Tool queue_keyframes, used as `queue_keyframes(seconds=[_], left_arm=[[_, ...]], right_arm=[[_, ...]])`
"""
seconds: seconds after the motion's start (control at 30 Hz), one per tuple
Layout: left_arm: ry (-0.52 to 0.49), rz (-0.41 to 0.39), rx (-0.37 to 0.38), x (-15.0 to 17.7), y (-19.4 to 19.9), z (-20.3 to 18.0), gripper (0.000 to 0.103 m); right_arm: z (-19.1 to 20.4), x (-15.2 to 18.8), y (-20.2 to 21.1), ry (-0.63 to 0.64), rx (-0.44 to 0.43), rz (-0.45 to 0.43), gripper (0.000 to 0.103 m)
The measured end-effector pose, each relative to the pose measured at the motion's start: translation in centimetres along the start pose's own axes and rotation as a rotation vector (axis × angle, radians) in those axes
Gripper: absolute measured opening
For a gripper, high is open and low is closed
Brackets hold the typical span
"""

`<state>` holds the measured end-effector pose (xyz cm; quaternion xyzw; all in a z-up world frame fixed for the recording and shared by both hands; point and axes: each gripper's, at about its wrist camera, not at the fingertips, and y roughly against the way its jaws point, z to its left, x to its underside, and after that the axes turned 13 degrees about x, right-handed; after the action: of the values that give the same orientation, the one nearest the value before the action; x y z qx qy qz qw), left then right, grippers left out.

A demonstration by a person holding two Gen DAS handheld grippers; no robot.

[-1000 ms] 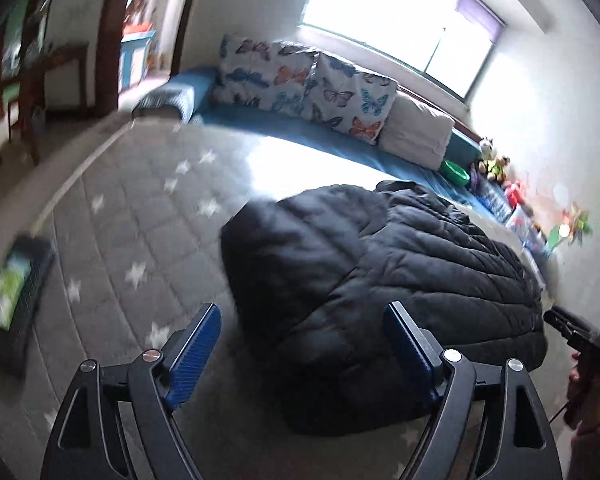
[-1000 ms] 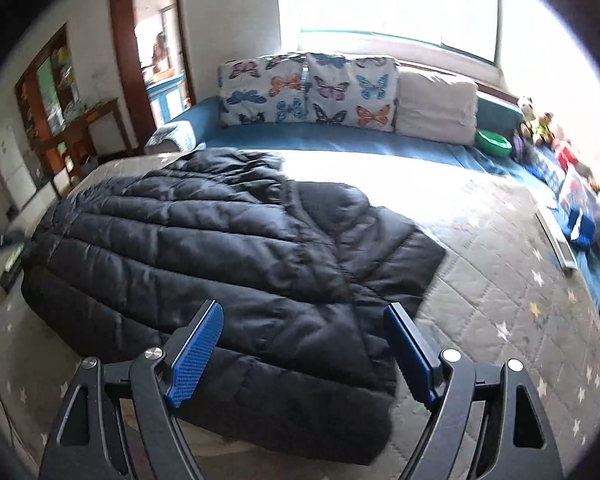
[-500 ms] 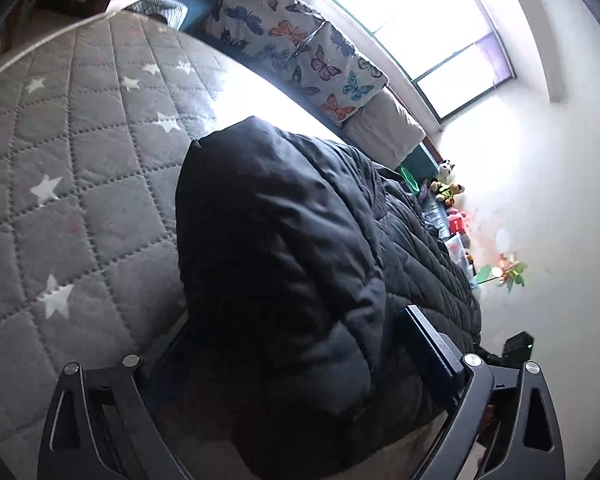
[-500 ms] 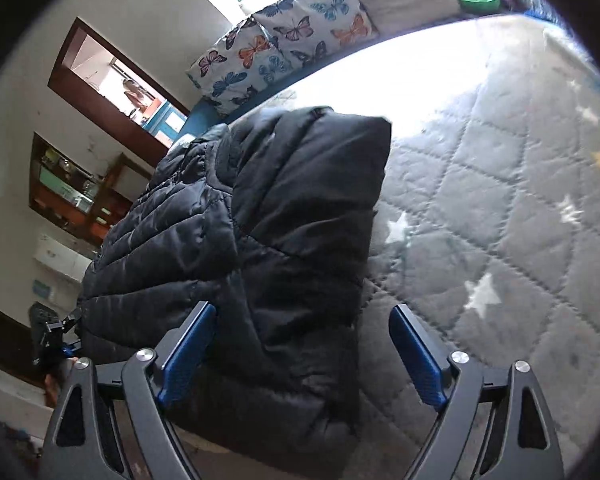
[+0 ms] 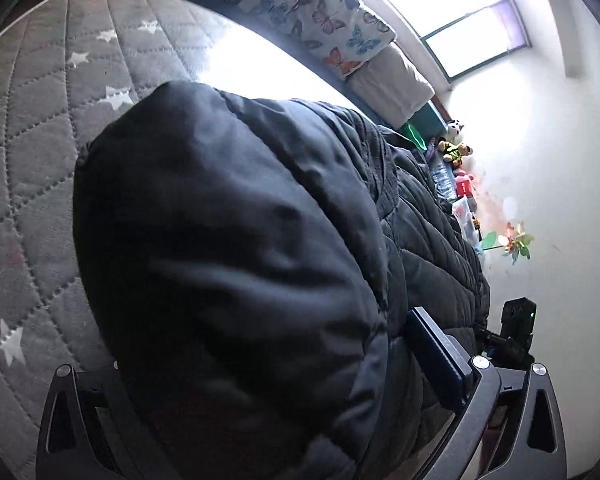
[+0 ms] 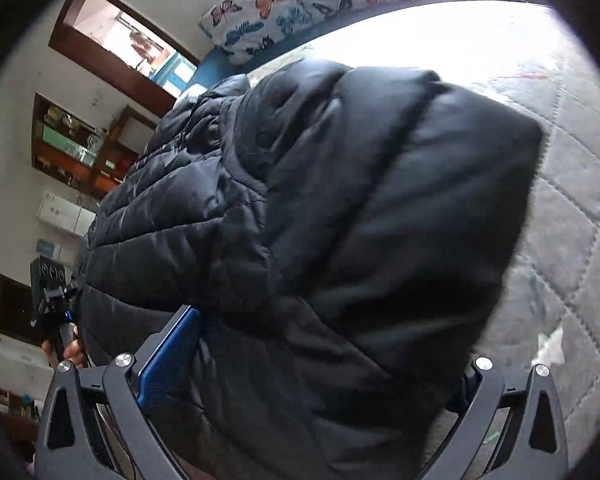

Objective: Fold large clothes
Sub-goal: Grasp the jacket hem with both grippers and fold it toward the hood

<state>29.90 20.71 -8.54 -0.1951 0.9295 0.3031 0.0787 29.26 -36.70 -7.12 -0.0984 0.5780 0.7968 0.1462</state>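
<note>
black quilted nylon fills both views: the puffer jacket (image 5: pixel 236 264) lies spread on the grey star-quilted bed (image 5: pixel 32 152), its far side toward the butterfly pillows (image 5: pixel 300 12). the left gripper (image 5: pixel 260 392) is at one near corner of the jacket and the right gripper (image 6: pixel 300 392) at the other, each set as wide as it goes, the right one's jaws having just been opening, with a thick roll of padding bulging up between the fingers but nothing pinched yet. the step in hand looks like taking hold of the near hem to fold it away toward the pillows; to do it well, i'd judge each gripper should sink low enough that one finger slides under the jacket against the bed, then close on the full thickness of the corner, not on the slippery outer shell alone, and both should lift together so the hem stays straight. hard to make out: in the left wrist view the left-hand finger is buried under the jacket, and in the right wrist view the right-hand blue pad is mostly covered, so whether any finger is already beneath the fabric cannot be told. the hem itself is hidden by the bulge.
</note>
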Motion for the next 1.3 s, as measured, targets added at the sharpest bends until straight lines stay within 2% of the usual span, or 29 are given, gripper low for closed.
queue_keyframes(seconds=[0.17, 0.23, 0.37, 0.53, 0.6, 0.67, 0.73, 0.83, 0.9, 0.97, 1.03, 1.1, 1.13, 1.2, 1.27, 1.3], left_arm=[[-0.032, -0.025, 0.041, 0.4, 0.7, -0.8, 0.103], [-0.019, 0.004, 0.014, 0.1, 0.1, -0.2, 0.103], [0.028, 0.030, 0.053, 0.2, 0.1, 1.0, 0.103], [0.039, 0.024, 0.023, -0.3, -0.4, 0.3, 0.103], [0.018, -0.001, 0.010, 0.0, 0.4, -0.6, 0.095], [-0.041, -0.025, 0.004, 0.2, 0.7, -1.7, 0.083], [-0.069, -0.029, -0.002, 0.1, 1.0, -2.0, 0.080], [-0.068, -0.031, -0.009, -0.1, 0.5, -1.6, 0.080], [-0.058, -0.029, -0.006, -0.3, 0.0, -1.4, 0.083], [-0.042, -0.020, 0.002, -0.4, 0.0, -0.8, 0.089], [-0.024, -0.003, 0.011, -0.1, -0.5, -0.4, 0.095], [0.018, 0.016, 0.019, -0.5, -1.0, -0.1, 0.096], [0.024, 0.003, 0.006, -0.6, -0.9, -0.3, 0.094], [-0.019, -0.034, -0.049, -0.2, -0.5, -1.8, 0.081], [-0.099, -0.082, -0.114, 0.7, 0.1, -4.6, 0.064], [-0.142, -0.098, -0.141, 1.1, 0.3, -6.0, 0.062]], right_arm=[[-0.4, 0.6, 0.2, 0.020, -0.036, 0.017, 0.103], [-0.7, 0.7, 0.4, 0.028, -0.040, 0.034, 0.103], [-0.8, -0.1, -0.1, 0.028, -0.038, 0.068, 0.103], [-1.0, -0.2, 0.0, 0.023, -0.069, 0.026, 0.103], [-1.1, 0.1, 0.4, -0.004, -0.081, 0.002, 0.093], [-1.3, 0.5, 1.6, -0.012, -0.088, -0.033, 0.067], [-1.6, 0.8, 2.8, 0.000, -0.110, -0.055, 0.057], [-1.7, 0.9, 2.6, 0.013, -0.122, -0.039, 0.057], [-1.9, 0.6, 1.9, 0.009, -0.135, -0.029, 0.063], [-2.1, 0.4, 1.0, 0.000, -0.146, -0.009, 0.079], [-2.7, 0.1, -0.3, -0.031, -0.182, 0.023, 0.085], [-3.3, -0.1, -0.6, -0.046, -0.222, 0.023, 0.088], [-3.2, -0.1, -0.5, -0.045, -0.216, 0.020, 0.086], [-2.6, 0.0, 0.0, -0.040, -0.192, -0.002, 0.074], [-2.1, 0.5, 1.7, -0.012, -0.164, -0.054, 0.049], [-1.5, 0.7, 2.8, 0.011, -0.150, -0.082, 0.047]])
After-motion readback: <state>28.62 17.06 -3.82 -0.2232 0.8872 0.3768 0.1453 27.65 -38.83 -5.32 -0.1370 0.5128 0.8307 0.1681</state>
